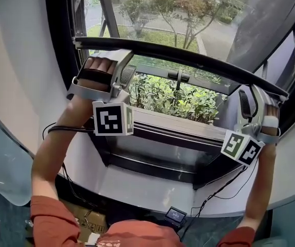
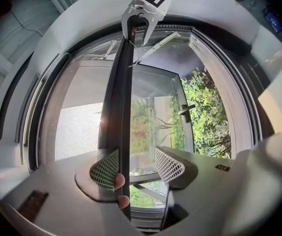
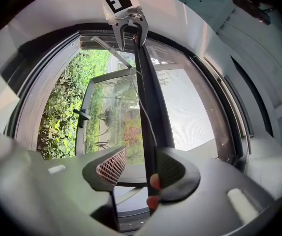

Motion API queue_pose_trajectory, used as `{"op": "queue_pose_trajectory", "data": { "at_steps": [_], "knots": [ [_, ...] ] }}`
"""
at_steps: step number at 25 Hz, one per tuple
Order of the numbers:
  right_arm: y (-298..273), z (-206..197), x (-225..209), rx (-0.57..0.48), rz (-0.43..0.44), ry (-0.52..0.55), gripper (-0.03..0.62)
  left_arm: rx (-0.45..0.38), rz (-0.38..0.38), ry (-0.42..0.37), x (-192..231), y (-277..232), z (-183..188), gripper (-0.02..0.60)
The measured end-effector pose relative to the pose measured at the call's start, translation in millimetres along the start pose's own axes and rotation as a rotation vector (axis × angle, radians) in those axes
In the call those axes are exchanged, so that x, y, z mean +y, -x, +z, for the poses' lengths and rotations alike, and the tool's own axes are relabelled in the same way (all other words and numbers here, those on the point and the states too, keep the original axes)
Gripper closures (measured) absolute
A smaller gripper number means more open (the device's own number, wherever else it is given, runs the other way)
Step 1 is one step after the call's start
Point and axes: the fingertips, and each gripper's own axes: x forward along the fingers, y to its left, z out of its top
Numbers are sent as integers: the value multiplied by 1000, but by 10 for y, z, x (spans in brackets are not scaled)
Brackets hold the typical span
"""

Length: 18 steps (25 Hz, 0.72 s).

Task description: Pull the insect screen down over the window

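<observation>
Presently, left gripper (image 2: 137, 166): jaws spread, the screen's pull bar (image 1: 188, 58) passing between them and lying against one pad, the other pad apart. Bare fingertips (image 2: 120, 181) show beside the bar. Right gripper (image 3: 141, 167): likewise spread, the same bar against one pad. Pull bar: dark, stiff, spanning the opening partway down, well above the sill (image 1: 178, 123); judged the proper hold, near both ends and kept level. Mesh (image 2: 79, 127): above the bar, fine and light, likely easy to tear and sprung to retract, so not to be gripped. Not made out: the roller housing overhead, any catch at the sill, and the mesh itself in the head view.
</observation>
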Motion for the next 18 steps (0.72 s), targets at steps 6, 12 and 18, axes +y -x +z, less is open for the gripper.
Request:
{"op": "queue_pose_trajectory", "data": {
  "at_steps": [6, 12, 18],
  "knots": [
    [121, -23, 301, -5, 44, -40, 388, -1, -36, 1, -306, 78, 18, 362],
    [266, -19, 663, -9, 85, -66, 384, -2, -79, 13, -677, 183, 14, 362],
    [335, -22, 809, 0, 149, -93, 384, 6, -128, 26, -840, 229, 19, 362]
  ]
}}
